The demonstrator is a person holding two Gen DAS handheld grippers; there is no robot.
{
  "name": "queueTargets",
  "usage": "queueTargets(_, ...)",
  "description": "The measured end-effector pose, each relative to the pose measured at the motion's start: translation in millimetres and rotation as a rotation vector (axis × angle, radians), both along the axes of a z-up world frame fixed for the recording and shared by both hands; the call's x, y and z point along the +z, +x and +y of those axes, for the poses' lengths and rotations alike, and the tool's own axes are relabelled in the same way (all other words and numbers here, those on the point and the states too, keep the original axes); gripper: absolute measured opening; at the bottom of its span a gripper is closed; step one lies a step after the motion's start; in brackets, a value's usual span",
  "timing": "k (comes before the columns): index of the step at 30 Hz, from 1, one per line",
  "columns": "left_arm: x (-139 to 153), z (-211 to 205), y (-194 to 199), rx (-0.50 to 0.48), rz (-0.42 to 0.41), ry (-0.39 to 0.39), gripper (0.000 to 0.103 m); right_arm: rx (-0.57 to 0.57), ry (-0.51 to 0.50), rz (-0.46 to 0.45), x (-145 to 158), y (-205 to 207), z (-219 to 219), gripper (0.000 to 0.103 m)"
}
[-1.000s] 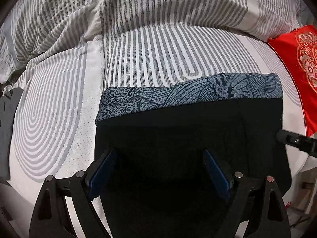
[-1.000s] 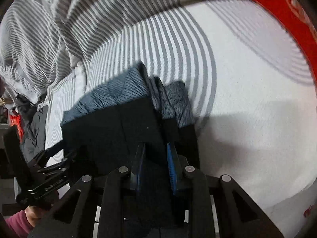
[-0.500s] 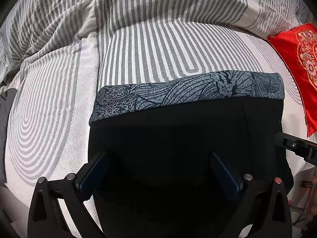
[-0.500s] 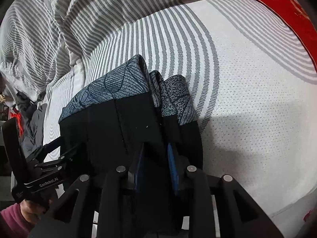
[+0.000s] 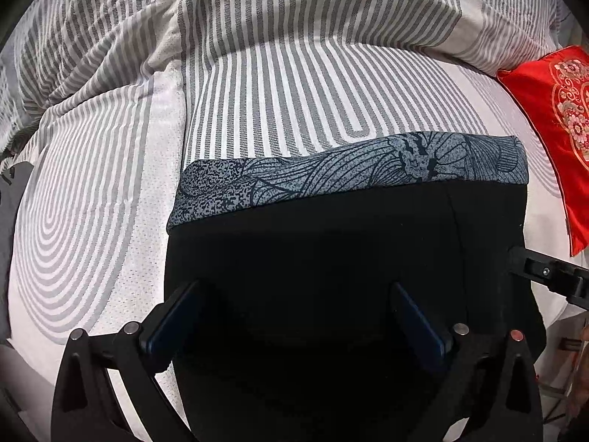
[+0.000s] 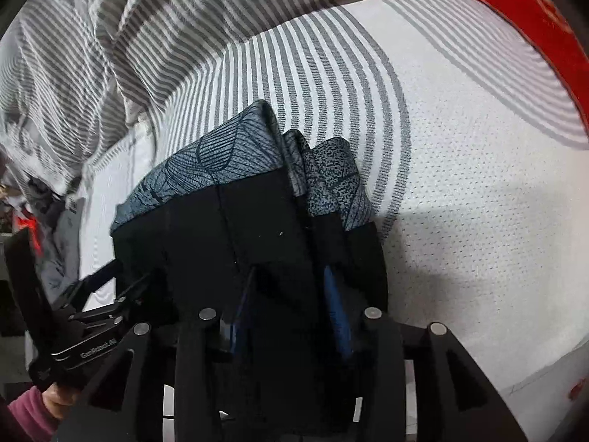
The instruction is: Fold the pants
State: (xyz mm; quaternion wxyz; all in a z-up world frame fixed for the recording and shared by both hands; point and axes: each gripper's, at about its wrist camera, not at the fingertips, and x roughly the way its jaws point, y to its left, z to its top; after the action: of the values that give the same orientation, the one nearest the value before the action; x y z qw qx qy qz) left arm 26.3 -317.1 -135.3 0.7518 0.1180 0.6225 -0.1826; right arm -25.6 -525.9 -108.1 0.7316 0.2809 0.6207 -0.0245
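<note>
Left tongs (image 5: 294, 316): spread wide, pointing steeply down over folded black pants with blue patterned hem (image 5: 331, 243) on striped bed (image 5: 279, 84). Right tongs (image 6: 291, 302): just been opening, pants' fold between.

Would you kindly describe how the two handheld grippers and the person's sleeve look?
Both grippers are black, with triangular cut-outs in their finger arms, silver round pins at the joints and blue pads. The left gripper carries white lettering along its body in the right wrist view. The right gripper matches it. The sleeve is magenta.
</note>
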Motion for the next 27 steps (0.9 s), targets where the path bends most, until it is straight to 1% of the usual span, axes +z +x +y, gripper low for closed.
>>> queueTargets(3,3.8,0.6,-1.2,0.006,0.010,0.016,0.102,-0.004,-0.013,0.031,2.6,1.9,2.3,0.043)
queueTargets(7,3.9,0.8,-2.0,0.022,0.030,0.035,0.102,-0.035,0.011,0.058,3.0,-4.0,0.7,0.050)
queueTargets(9,3.1,0.0,-2.2,0.023,0.032,0.037,0.102,-0.021,0.035,0.062,3.2,-8.5,6.8,0.070)
queueTargets(11,1.7,-0.2,-1.4,0.025,0.037,0.037,0.102,0.025,-0.002,0.071,5.0,-10.4,18.8,0.073)
queueTargets(13,0.6,0.3,0.1,0.029,0.046,0.036,0.102,0.082,-0.070,0.078,9.1,-11.5,31.9,0.075)
queueTargets(14,0.5,0.4,1.1,0.031,0.051,0.034,0.102,0.100,-0.084,0.088,10.6,-12.5,37.5,0.079)
queueTargets(18,-1.5,3.1,5.5,0.040,0.078,0.019,0.102,0.074,-0.058,0.109,12.0,-22.3,40.1,0.079)
queueTargets(23,-1.8,5.0,7.0,0.041,0.082,0.006,0.102,0.020,-0.039,0.148,13.5,-41.0,38.2,0.079)
queueTargets(25,0.3,5.9,6.8,0.036,0.087,0.010,0.102,0.017,-0.047,0.151,19.2,-48.8,39.0,0.079)
queueTargets(27,5.4,7.2,5.2,0.040,0.108,0.031,0.102,0.012,-0.042,0.149,26.9,-54.3,40.8,0.079)
